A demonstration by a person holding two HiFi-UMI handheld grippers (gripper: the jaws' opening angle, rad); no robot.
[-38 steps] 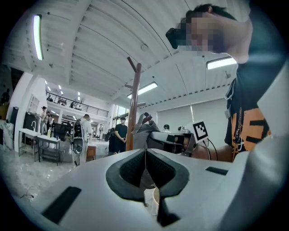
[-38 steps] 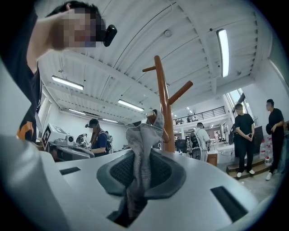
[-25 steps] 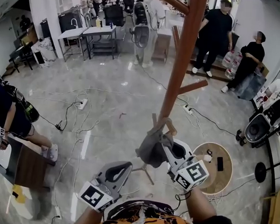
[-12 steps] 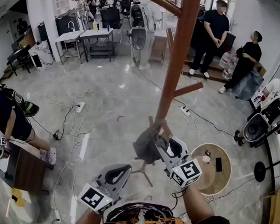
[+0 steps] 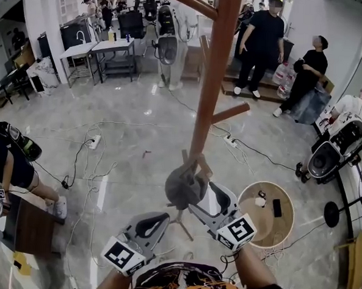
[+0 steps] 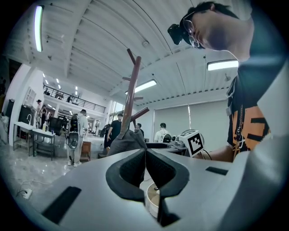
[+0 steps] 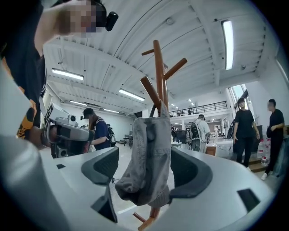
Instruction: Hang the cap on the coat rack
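Observation:
A grey cap (image 5: 182, 185) hangs from a low peg of the brown wooden coat rack (image 5: 209, 81). My right gripper (image 5: 197, 194) sits just behind it. Its jaws are opening wide, one on each side of the cap (image 7: 149, 158), and the pads stand off the cloth. In the right gripper view the rack's pole and pegs (image 7: 158, 67) rise above the cap. My left gripper (image 5: 160, 219) hangs lower left of the cap, shut and empty. In the left gripper view its pads (image 6: 145, 159) meet, with the cap (image 6: 125, 142) and rack (image 6: 131, 90) ahead.
A round wooden table (image 5: 259, 222) with a phone stands to the right of the rack's base. Cables and a power strip (image 5: 94, 142) lie on the tiled floor. People (image 5: 259, 45) stand at the back. A person (image 5: 6, 157) sits at the left beside a brown table (image 5: 34, 218).
My right gripper's jaws have spread apart and let go of the cap, which now hangs on the peg by itself. The left gripper has stayed where it was.

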